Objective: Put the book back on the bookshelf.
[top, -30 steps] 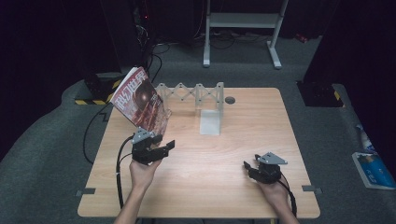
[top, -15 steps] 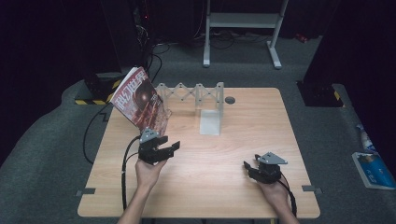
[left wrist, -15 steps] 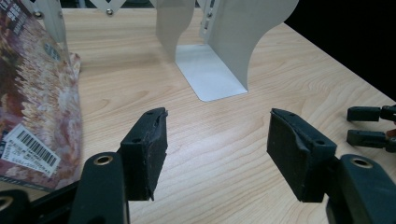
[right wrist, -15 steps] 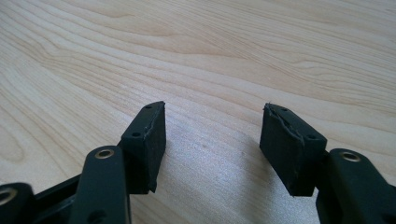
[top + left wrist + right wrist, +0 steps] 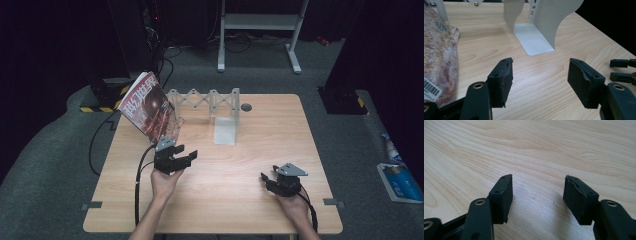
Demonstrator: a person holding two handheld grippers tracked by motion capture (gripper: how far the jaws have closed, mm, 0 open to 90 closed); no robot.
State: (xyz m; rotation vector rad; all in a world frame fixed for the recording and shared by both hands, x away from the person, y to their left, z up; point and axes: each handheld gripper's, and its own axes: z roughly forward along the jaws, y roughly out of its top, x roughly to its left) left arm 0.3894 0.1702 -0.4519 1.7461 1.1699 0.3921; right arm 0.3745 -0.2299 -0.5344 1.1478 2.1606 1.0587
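Left gripper (image 5: pixel 186 154): fingers (image 5: pixel 502 80) spread wide, nothing between them, bare tabletop (image 5: pixel 250 200) beneath; it sits just beside the lower corner of the magazine (image 5: pixel 150 109), on the side toward the person. Right gripper (image 5: pixel 268 179): fingers (image 5: pixel 503 195) equally wide and empty, low over the wood, well apart from the magazine at the near right. Magazine: glossy, thin, red-and-dark cover; stands tilted with its lower edge on the tabletop, leaning at the left end of the grey accordion rack (image 5: pixel 207 99). Handling, by judgement: light, limp, prone to sag or fan open if pinched at one corner; slick cover may slide in the pads. Best hold: across the bound spine edge or a full-thickness bite near the lower edge. A white bookend (image 5: pixel 226 125) stands beyond the magazine, near the rack's right end.
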